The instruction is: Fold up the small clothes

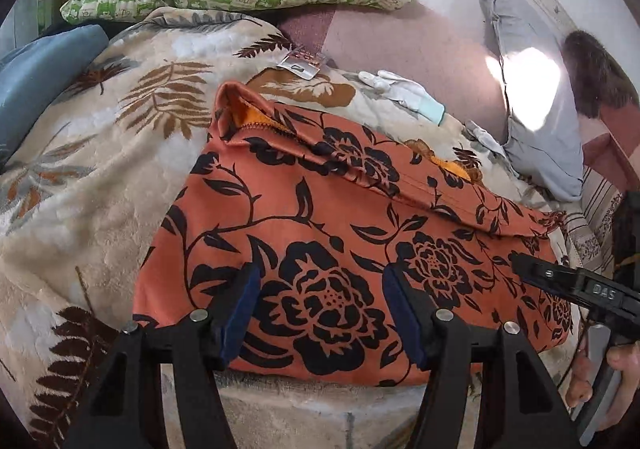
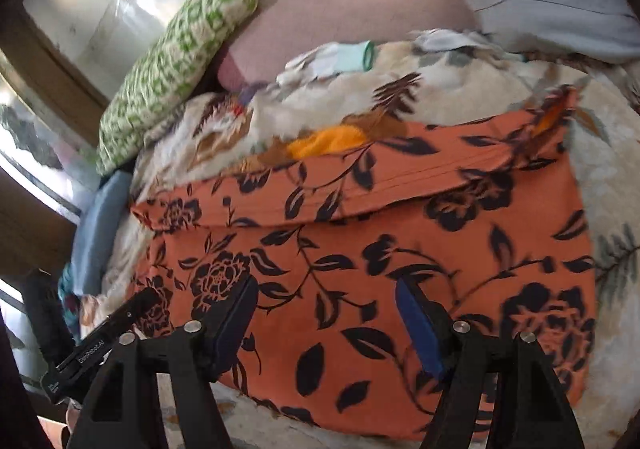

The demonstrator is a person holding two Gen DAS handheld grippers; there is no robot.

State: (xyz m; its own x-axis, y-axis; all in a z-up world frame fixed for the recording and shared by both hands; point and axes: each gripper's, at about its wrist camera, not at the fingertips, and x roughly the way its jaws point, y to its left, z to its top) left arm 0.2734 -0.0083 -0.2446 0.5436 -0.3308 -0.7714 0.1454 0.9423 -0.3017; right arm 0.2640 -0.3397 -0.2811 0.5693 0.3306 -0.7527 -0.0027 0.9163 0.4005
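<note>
Rust-orange floral cloth garment [image 1: 320, 233] lies partly folded on my beige leaf-print fleece blanket [image 1: 100, 153]; my left tool [image 1: 320, 305] and right tool [image 2: 326, 313] hover above it, both spread, pinching nothing.

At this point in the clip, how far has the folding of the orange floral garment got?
Done: the orange black-flowered fabric garment lies on the beige leaf-print fleece blanket with its far edge turned over as a flap. In hand: nothing; the left gripper and right gripper hover with open jaws over its near edge. Left: it looks like further folds remain, though I cannot tell how many.
</note>
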